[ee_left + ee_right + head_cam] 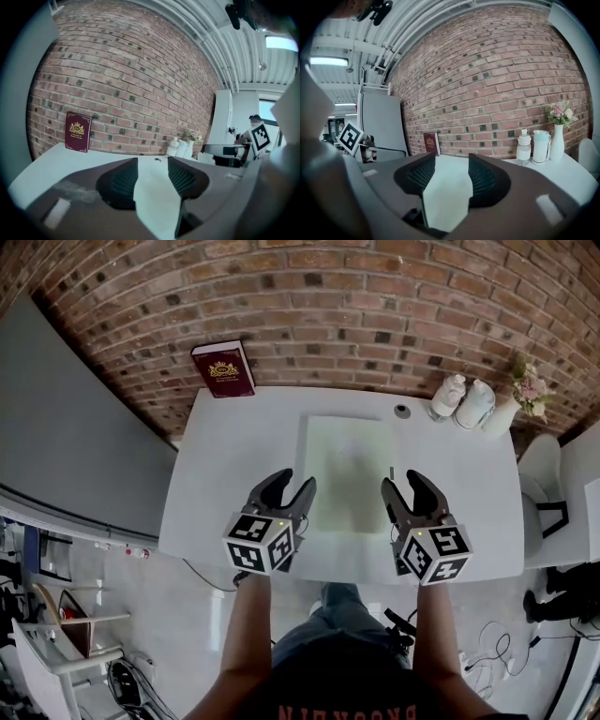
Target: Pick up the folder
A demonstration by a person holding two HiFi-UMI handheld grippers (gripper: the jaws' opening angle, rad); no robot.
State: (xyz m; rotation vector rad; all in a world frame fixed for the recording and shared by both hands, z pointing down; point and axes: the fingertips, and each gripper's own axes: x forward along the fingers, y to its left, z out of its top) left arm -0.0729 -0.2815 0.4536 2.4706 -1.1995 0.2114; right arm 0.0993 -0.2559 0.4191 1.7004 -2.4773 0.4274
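Note:
A pale green folder [345,470] lies flat in the middle of the white table [230,484]. My left gripper [289,487] hovers at the folder's near left edge, jaws apart and nothing between them. My right gripper [405,486] hovers at the folder's near right edge, also open and empty. In the left gripper view the left gripper [152,164] shows only bare pale surface between its ribbed pads [125,180]. The right gripper view shows the same for the right gripper [451,161]. Both point level toward the brick wall.
A maroon book [224,368] leans on the brick wall at the table's far left. Two white bottles [461,399], a flower vase [511,407] and a small dark round thing [402,411] stand at the far right. A white chair [544,474] is beside the table's right edge.

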